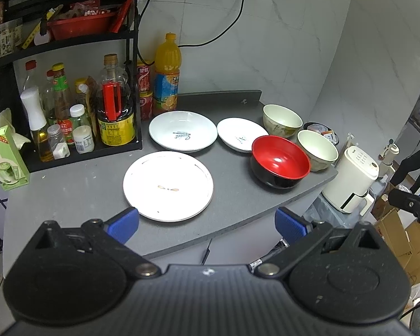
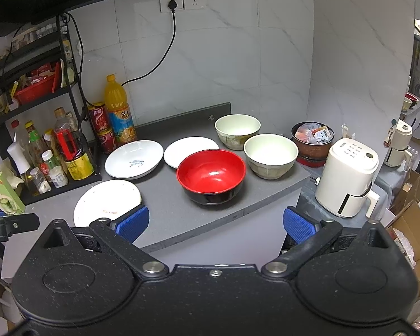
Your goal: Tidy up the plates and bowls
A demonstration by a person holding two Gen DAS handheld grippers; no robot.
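Three white plates lie apart on the grey counter point(image 1: 84, 190): a flat one point(image 1: 168, 186) nearest, a deep one with script point(image 1: 183, 130) behind it, a small one point(image 1: 242, 134) to its right. A red-and-black bowl point(image 1: 280, 165) and two cream bowls point(image 1: 282, 120) point(image 1: 317, 149) stand at the right. The right wrist view shows the same: flat plate point(image 2: 106, 203), deep plate point(image 2: 134, 159), small plate point(image 2: 190, 151), red bowl point(image 2: 211, 176), cream bowls point(image 2: 237, 131) point(image 2: 270, 155). My left gripper point(image 1: 207, 222) and right gripper point(image 2: 215, 222) are open, empty, before the counter's front edge.
A black rack point(image 1: 64, 44) of condiment bottles stands at the left, with an orange juice bottle point(image 1: 167, 72) and red cans beside it. A cream appliance point(image 2: 347, 179) and a pot of packets point(image 2: 312, 140) sit lower, right of the counter. Cardboard boxes lie at far right.
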